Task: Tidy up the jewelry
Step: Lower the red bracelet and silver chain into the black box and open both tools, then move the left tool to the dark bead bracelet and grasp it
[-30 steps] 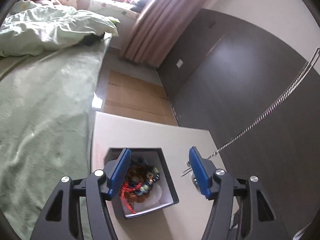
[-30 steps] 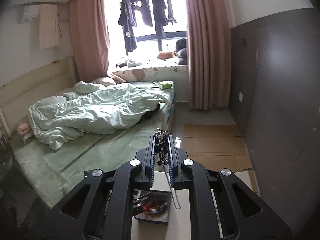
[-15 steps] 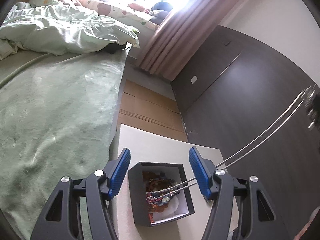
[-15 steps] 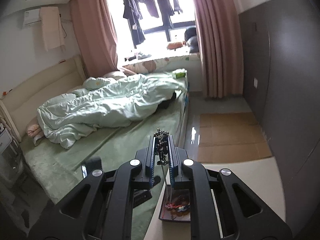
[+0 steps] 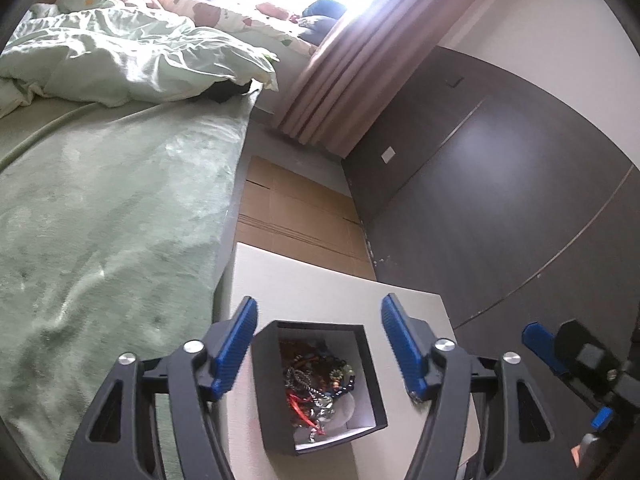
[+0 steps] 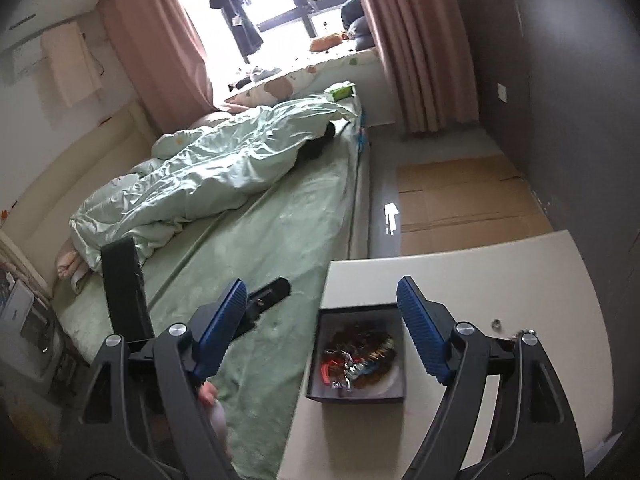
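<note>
Right gripper [image 6: 320, 328] jaws now apart, empty.

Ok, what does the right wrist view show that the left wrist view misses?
Only the right wrist view shows a small metal ring lying loose on the table right of the box, a black remote on the bed, and clothes hanging at the window. Only the left wrist view shows the right gripper from the side. Both show the open black jewelry box with tangled jewelry inside, and each camera's own gripper open and empty, the left gripper framing the box.
</note>
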Tool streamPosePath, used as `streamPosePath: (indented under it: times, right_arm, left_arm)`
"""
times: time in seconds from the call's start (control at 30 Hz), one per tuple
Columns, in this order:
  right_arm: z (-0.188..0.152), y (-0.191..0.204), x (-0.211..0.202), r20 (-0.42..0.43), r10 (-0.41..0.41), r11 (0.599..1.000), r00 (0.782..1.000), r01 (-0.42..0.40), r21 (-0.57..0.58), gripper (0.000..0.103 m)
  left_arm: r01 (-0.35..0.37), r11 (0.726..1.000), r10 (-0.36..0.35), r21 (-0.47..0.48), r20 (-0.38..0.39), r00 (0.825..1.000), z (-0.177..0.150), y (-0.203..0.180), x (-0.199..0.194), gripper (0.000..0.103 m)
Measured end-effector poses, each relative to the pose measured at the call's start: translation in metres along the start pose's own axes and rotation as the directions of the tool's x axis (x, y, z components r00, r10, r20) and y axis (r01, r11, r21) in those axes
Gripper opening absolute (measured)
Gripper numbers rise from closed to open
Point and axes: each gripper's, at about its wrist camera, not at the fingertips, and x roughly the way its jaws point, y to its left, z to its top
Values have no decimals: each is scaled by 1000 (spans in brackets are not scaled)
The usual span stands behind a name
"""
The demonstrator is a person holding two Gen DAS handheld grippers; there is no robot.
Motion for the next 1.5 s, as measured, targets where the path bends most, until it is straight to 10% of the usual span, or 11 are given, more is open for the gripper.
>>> streamPosePath:
  times: [0.3,0.53,1.07,1.33,1.4,1.5]
  right_arm:
    - [-19,-71,-17,-14,-67,993,998,68,91,78]
    - [-34,-128,-36,-7,-103,982,995,103,158,87]
    - [-85,-227,-53,7,-144,955,990,137,265,98]
    - [-105,-266,-40,-49,-165,901,985,171,400,94]
    - [-109,-277,-34,-78,-135,884,988,155,441,69]
    - [-113,-286,-31,-93,-99,866,991,132,482,64]
  left_arm:
    - [27,995,-25,99,-25,999,-14,-38,13,71]
    - [54,985,-49,165,-33,998,-23,-59,21,95]
    - [104,957,-74,270,-120,990,-51,-99,59,95]
    - [173,927,-92,334,-245,965,-74,-130,102,71]
    - [184,919,-85,349,-282,956,-79,-138,116,63]
    - [186,914,-61,359,-331,942,-86,-147,138,56]
